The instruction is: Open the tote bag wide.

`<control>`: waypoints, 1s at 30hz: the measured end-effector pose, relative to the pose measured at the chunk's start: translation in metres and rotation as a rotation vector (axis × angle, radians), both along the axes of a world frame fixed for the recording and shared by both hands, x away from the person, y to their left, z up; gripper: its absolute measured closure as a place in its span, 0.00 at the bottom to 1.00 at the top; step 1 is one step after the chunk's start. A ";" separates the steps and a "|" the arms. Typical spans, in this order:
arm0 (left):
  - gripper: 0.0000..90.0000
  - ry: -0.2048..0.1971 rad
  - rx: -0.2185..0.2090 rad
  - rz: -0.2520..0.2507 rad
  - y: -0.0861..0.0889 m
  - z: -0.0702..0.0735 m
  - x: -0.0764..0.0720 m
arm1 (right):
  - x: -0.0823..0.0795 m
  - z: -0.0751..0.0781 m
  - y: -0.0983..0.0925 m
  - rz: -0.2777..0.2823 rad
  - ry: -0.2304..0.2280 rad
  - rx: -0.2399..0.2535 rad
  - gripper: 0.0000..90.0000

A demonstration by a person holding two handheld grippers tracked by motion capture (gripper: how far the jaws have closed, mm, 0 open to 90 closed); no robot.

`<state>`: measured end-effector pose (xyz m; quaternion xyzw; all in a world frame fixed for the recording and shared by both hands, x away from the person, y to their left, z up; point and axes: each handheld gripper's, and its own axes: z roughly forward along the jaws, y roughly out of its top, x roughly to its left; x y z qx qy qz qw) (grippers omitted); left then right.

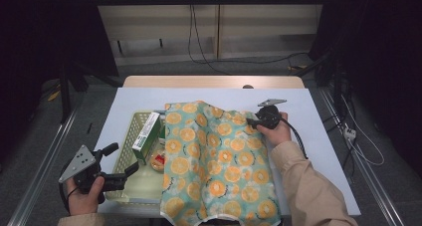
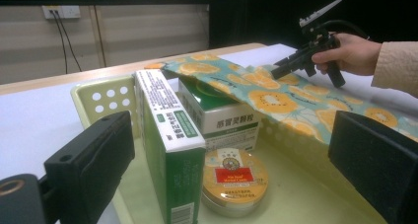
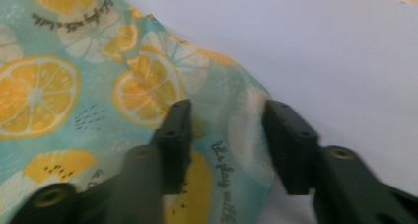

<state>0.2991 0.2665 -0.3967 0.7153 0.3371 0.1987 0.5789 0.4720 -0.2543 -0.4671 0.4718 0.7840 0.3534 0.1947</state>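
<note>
Right now the cloth [image 1: 219, 161], teal with orange citrus slices, lies spread over the white table [image 1: 323, 136], its left part draped over the right side of a pale green basket [image 1: 130, 159]. Its far right corner sits between the jaws of the right gripper [image 1: 253, 121], which the right hand [image 1: 276, 131] holds low at the cloth's far edge. In the right gripper view [image 3: 226, 135] the jaws straddle that corner at a middling gap; one pad lies on the fabric and the other stands at its edge, and no squeeze on the cloth shows.

The basket has perforated walls and stands at the table's left half. Inside it, a tall green and white box [image 2: 170, 150] stands upright near the left wall, printed text on its white face. Behind it, a second box [image 2: 222, 118], white with a green top, lies under the cloth's hanging edge. A round tin [image 2: 234, 182] with a gold lid and a red label rests flat on the basket floor, just beside the upright box and in front of the second one.

The left gripper [image 1: 122, 159], in the left hand [image 1: 84, 196], hangs at the basket's near left corner, pointing toward it. Its jaws stand wide apart with nothing between them; in its own view [image 2: 226, 155] they frame the basket's contents.
</note>
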 end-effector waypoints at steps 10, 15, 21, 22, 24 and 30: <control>0.04 -0.009 0.009 0.008 0.001 0.003 0.000 | 0.009 0.016 -0.013 -0.011 -0.031 0.055 1.00; 0.04 -0.004 0.009 0.011 0.003 0.002 0.001 | 0.022 0.028 -0.038 -0.084 -0.064 0.097 1.00; 0.04 -0.002 0.001 0.015 0.003 0.003 0.000 | 0.038 0.032 -0.071 -0.166 -0.059 0.104 1.00; 0.04 -0.003 0.005 0.015 0.004 0.003 0.000 | 0.040 0.033 -0.077 -0.179 -0.062 0.097 1.00; 0.04 -0.003 0.002 0.021 0.004 0.003 0.001 | 0.043 0.036 -0.087 -0.216 -0.070 0.095 1.00; 0.04 0.002 0.005 0.012 0.001 0.001 0.001 | 0.037 0.042 -0.121 -0.306 -0.068 0.072 0.96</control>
